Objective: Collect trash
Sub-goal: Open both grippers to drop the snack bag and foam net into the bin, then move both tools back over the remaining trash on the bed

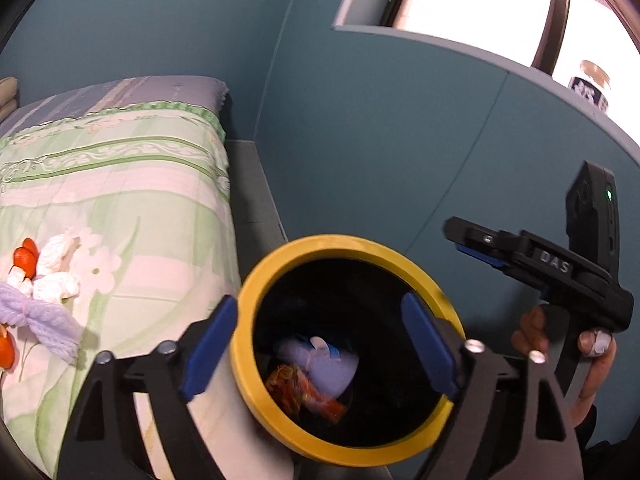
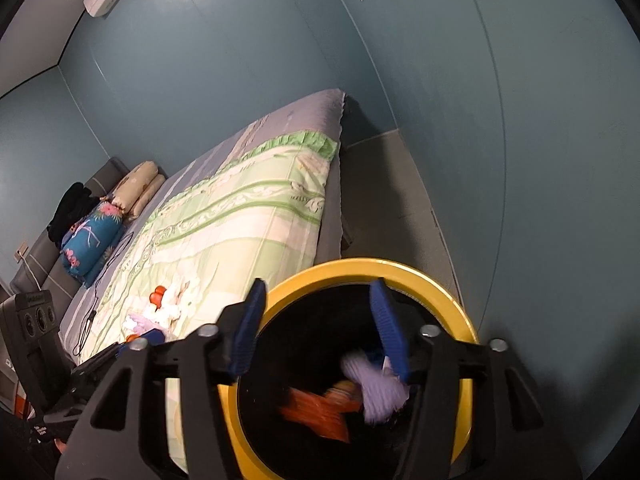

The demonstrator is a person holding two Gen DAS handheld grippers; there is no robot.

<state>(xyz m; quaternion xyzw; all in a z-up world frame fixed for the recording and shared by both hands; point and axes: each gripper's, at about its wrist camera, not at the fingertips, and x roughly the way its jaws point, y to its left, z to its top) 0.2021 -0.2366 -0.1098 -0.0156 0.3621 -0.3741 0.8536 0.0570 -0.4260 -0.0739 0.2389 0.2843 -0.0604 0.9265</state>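
Observation:
A black bin with a yellow rim [image 1: 344, 244] stands beside the bed; it also shows in the right wrist view [image 2: 448, 292]. Inside lie a lilac yarn bundle [image 1: 332, 372] and an orange wrapper [image 1: 304, 392], seen blurred in the right wrist view as lilac yarn [image 2: 376, 388] and orange wrapper [image 2: 320, 408]. My left gripper [image 1: 320, 352] is open and empty over the bin's mouth. My right gripper [image 2: 316, 328] is open above the bin; from the left wrist view [image 1: 476, 240] it sits to the right. On the bed lie white tissues [image 1: 56, 272], orange peels [image 1: 26, 258] and lilac yarn [image 1: 40, 320].
The bed has a green floral cover [image 2: 240, 224], with pillows [image 2: 136, 188], a blue roll [image 2: 92, 240] and a black cable [image 2: 104, 276] at its head. Teal walls surround a narrow floor strip [image 2: 384, 208]. A window ledge holds a jar [image 1: 592, 88].

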